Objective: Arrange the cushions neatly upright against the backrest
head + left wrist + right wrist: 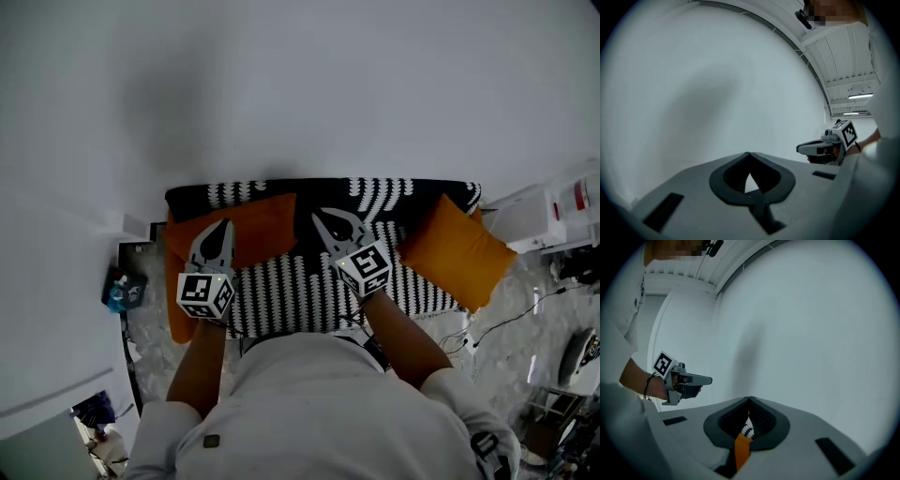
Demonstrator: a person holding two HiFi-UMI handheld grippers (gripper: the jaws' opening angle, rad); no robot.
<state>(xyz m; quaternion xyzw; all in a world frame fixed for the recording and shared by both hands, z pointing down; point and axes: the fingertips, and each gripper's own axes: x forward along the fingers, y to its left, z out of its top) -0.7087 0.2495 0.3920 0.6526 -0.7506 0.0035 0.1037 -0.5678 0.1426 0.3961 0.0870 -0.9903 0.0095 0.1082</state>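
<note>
Step in hand: judged to be a pause between grasps. Both grippers hang over the seat with nothing in them.
Left gripper: jaws closed tip to tip and empty. Its own view shows only pale wall beyond the tips.
Right gripper: jaws closed as well, with nothing pinched. The orange strip and patterned cloth in the hollow behind the tips are taken to be the furniture below, seen through the gap.
Sofa: black-and-white patterned cover. The backrest is at 12 o'clock from the person.
Left cushion: orange, at 11 o'clock, lying along the backrest beneath the left gripper. More orange runs down the seat's edge at 9 o'clock. Whether this is one cushion or two cannot be told, nor how upright it stands.
Right cushion: orange, at 2 o'clock, at the end of the seat. It is skewed with a corner toward the backrest and overhangs the end of the sofa. It is well apart from both grippers.
Progress: judged partial. The right cushion is not square to the backrest.
Next move calls for: the right gripper to swing toward 2 o'clock, open its jaws and take the near edge. It should then turn the cushion square and stand it against the backrest.
Risk: a hold on one corner alone may let the cushion twist or slump.
</note>
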